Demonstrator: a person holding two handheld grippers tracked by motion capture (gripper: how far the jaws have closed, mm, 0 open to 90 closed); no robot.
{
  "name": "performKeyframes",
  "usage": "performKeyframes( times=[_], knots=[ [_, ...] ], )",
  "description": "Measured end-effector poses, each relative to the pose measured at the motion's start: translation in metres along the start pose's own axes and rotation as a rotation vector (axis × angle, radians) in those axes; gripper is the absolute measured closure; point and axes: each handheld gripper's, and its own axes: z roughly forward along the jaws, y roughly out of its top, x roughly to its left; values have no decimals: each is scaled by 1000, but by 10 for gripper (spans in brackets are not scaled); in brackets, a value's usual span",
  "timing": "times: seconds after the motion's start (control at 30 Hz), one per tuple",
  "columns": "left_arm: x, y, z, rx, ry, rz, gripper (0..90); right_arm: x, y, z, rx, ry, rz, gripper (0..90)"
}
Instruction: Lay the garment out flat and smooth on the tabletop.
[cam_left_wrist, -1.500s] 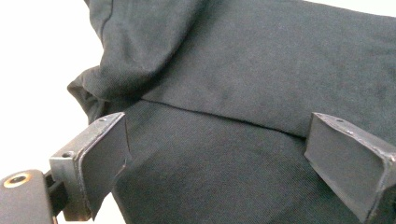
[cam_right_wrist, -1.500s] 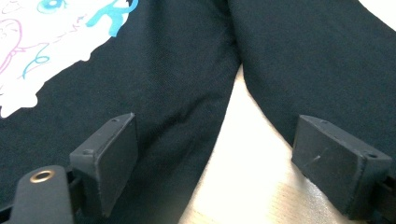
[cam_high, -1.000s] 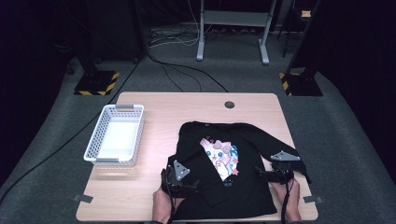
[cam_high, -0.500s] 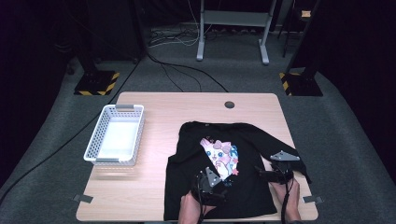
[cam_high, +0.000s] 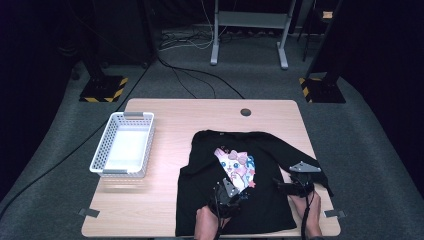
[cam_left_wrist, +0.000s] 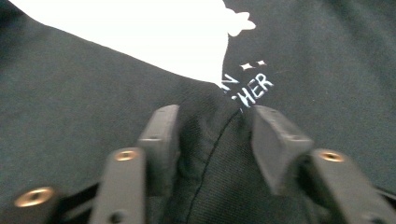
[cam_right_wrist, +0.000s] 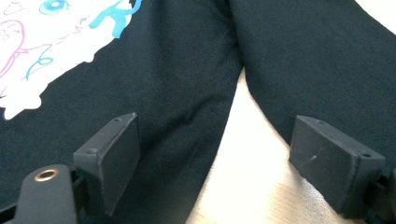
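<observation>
While the left tool (cam_high: 231, 192), its jaws just closing, pinches a fold of the black shirt (cam_high: 250, 200) at the near bench (cam_high: 165, 210) edge, the right tool (cam_high: 296, 181) gapes beside the sleeve, bare wood stretching leftward to the white basket (cam_high: 123, 150).

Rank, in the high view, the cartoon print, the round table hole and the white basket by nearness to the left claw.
From the left claw:
1. Cartoon print on the black shirt, just beyond it.
2. Round hole, near the table's far edge.
3. White basket, far over on the left side.
</observation>
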Motion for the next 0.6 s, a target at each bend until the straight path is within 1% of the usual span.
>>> performKeyframes(
  times=[0.07,0.13,0.23,0.27,0.4,0.43,0.57,0.6],
  knots=[
    [0,0,-1,-2,-4,5,642,0,0,0,0,1,1,154],
    [1,-1,-2,-4,-2,10,716,0,0,0,0,2,0,155],
    [3,-2,-5,-9,2,12,794,0,0,0,0,3,0,156],
    [5,-3,-6,-18,-2,4,813,0,0,0,0,3,0,156],
    [15,-8,-12,-39,-22,-38,834,0,0,0,1,4,1,156],
    [16,-8,-13,-41,-20,-36,837,-1,0,0,1,5,2,156],
    [25,-11,-22,-65,-13,-51,843,0,0,0,2,6,4,156],
    [25,-11,-22,-65,-13,-51,844,0,0,0,2,6,4,156]
  ],
)
